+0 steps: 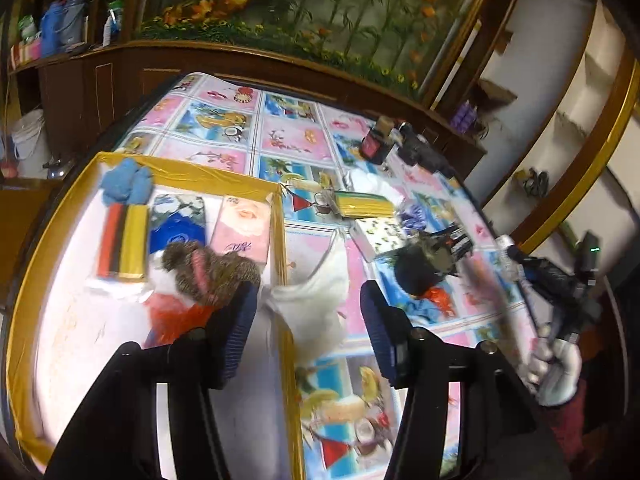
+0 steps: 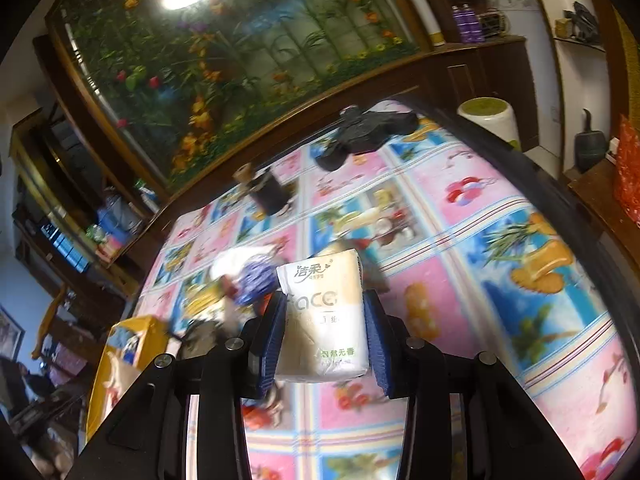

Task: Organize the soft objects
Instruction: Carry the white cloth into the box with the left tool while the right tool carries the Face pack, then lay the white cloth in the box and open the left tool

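Observation:
My left gripper (image 1: 306, 320) is open above the right wall of a gold-rimmed white tray (image 1: 180, 170). A white cloth (image 1: 316, 300) drapes over that wall between its fingers. The tray holds a brown and pink knit piece (image 1: 208, 272), a striped pack (image 1: 122, 242), a blue pack (image 1: 178, 224), a pink tissue pack (image 1: 244, 226) and a blue cloth (image 1: 126, 182). My right gripper (image 2: 324, 332) is shut on a white tissue pack (image 2: 322, 320), held above the table. The right gripper also shows in the left wrist view (image 1: 432, 256), blurred.
On the patterned tablecloth (image 1: 292, 136) lie a yellow pack (image 1: 362, 204), a printed pack (image 1: 376, 236) and a purple item (image 1: 414, 214). Dark objects (image 1: 400, 144) sit at the far edge. A black cloth (image 2: 368, 132) and a dark spool (image 2: 266, 188) lie farther off.

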